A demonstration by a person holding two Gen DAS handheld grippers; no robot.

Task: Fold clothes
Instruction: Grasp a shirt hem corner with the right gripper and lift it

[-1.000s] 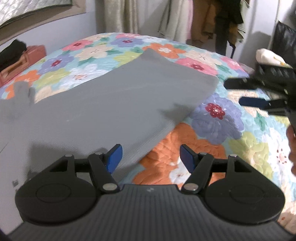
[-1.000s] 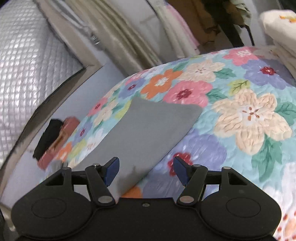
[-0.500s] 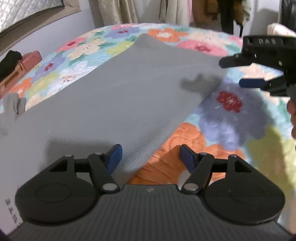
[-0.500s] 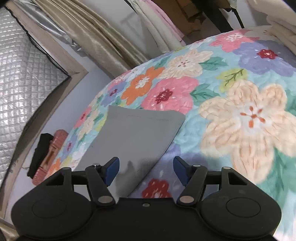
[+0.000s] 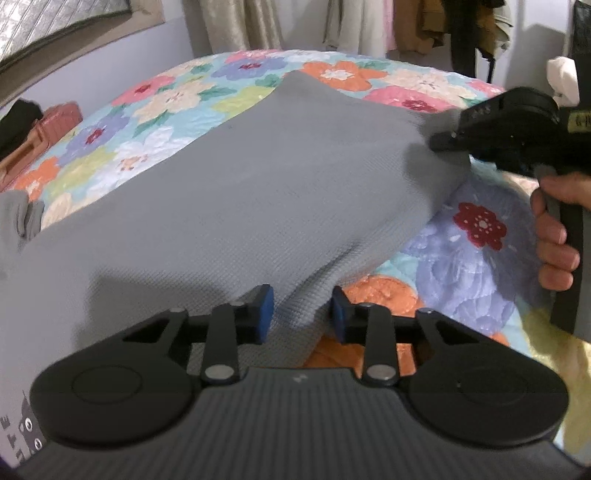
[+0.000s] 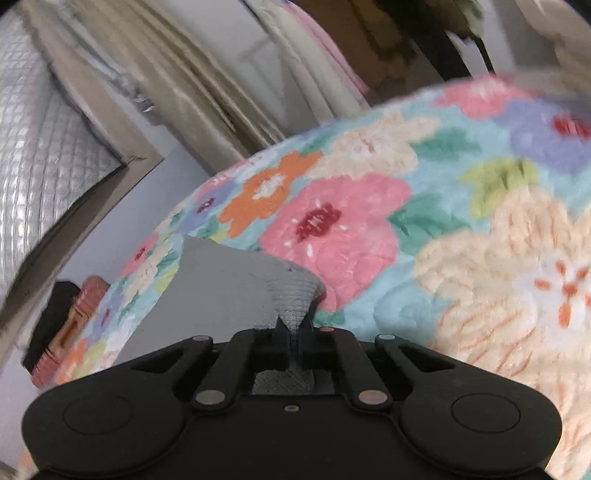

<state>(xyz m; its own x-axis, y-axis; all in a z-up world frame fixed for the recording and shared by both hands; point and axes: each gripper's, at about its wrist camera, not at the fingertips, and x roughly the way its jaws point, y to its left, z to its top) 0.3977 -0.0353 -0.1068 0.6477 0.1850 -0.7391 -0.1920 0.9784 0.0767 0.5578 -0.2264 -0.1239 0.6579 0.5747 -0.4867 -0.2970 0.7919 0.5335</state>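
Observation:
A grey garment (image 5: 236,192) lies spread on a floral bedspread (image 5: 480,258). My left gripper (image 5: 301,314) straddles the garment's near right edge; its blue pads (image 5: 265,312) stand partly closed around a raised fold of cloth, with small gaps still showing. My right gripper (image 6: 293,334) is shut on the garment's far right corner (image 6: 291,291), which bunches up between its fingers. The right gripper also shows in the left wrist view (image 5: 509,125), held by a hand, at the lifted corner.
A reddish-brown box with a black item (image 5: 40,129) sits at the bed's far left edge. Curtains and hanging clothes (image 5: 369,22) line the wall behind the bed. A cream bundle (image 5: 561,77) lies at the far right.
My right gripper moved onto the far right corner and shut on it, lifting it. My left gripper's jaws narrowed around the near edge, and the cloth there has risen into a fold.

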